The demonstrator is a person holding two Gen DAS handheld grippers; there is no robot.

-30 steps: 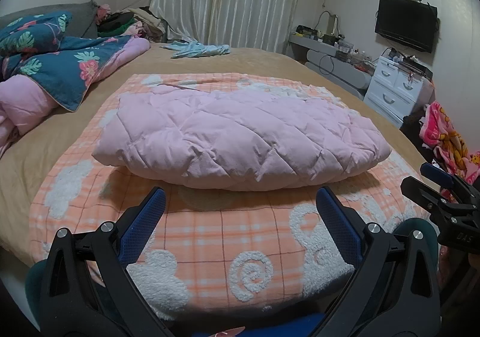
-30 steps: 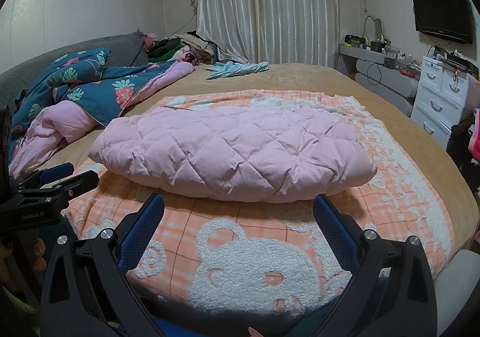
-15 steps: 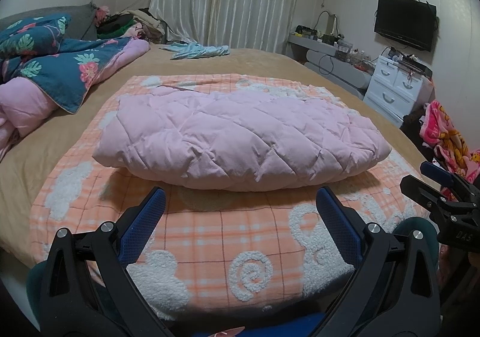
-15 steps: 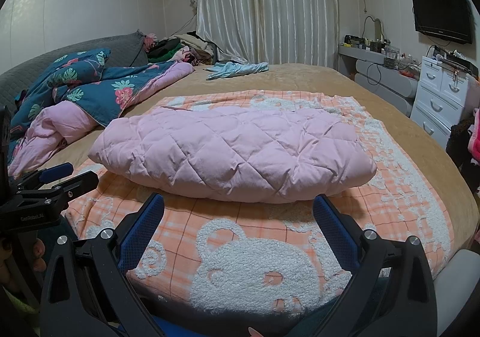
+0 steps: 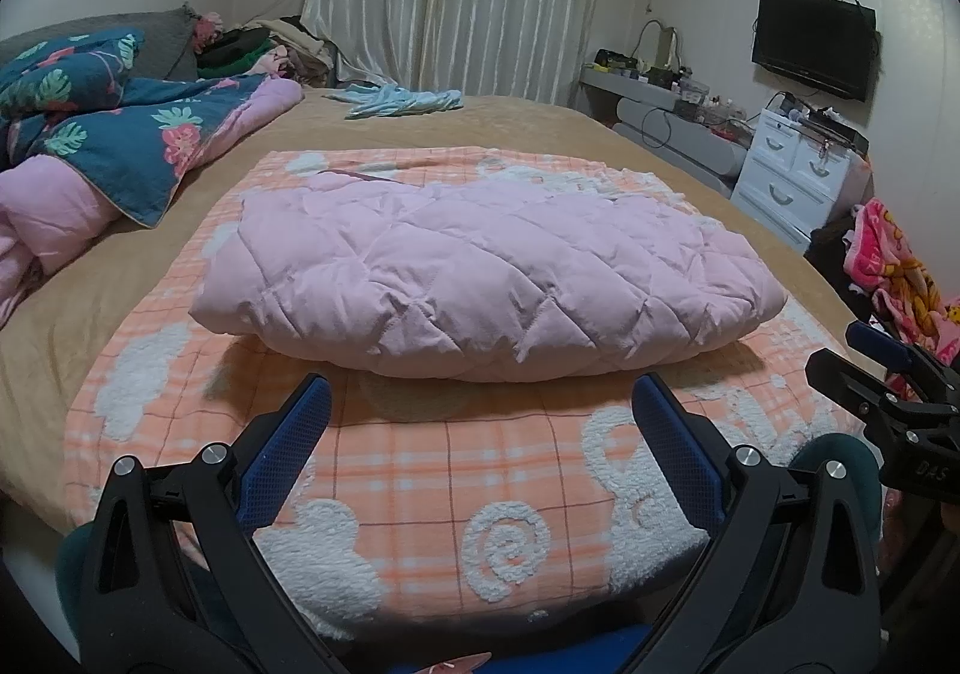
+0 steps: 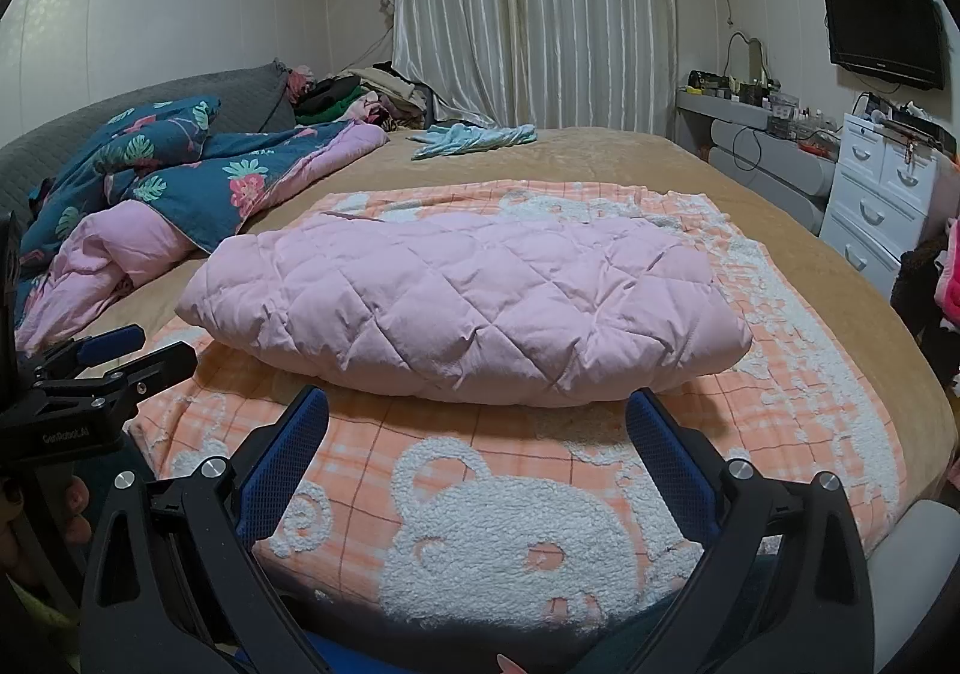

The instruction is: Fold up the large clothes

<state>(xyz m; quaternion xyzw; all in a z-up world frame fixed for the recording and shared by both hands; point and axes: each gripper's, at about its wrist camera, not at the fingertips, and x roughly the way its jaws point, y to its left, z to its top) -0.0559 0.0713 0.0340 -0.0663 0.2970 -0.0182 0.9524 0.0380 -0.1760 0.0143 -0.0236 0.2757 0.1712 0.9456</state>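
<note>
A pink quilted padded garment [image 5: 480, 272] [image 6: 462, 308] lies folded into a thick bundle on an orange checked blanket [image 5: 420, 470] [image 6: 480, 494] with white bear patterns, spread on the bed. My left gripper [image 5: 480, 392] is open, held back from the bundle's near edge, nothing between its blue pads. My right gripper [image 6: 477, 404] is likewise open and empty, just short of the bundle. Each gripper also shows in the other's view: the right gripper [image 5: 888, 368] at the right edge, the left gripper [image 6: 114, 362] at the left edge.
A blue floral duvet [image 5: 120, 134] with pink lining is heaped at the left. A light blue cloth [image 5: 402, 101] lies at the bed's far side. White drawers [image 5: 798, 176], a desk and a wall television [image 5: 813, 50] stand at the right. Clothes pile by the curtain.
</note>
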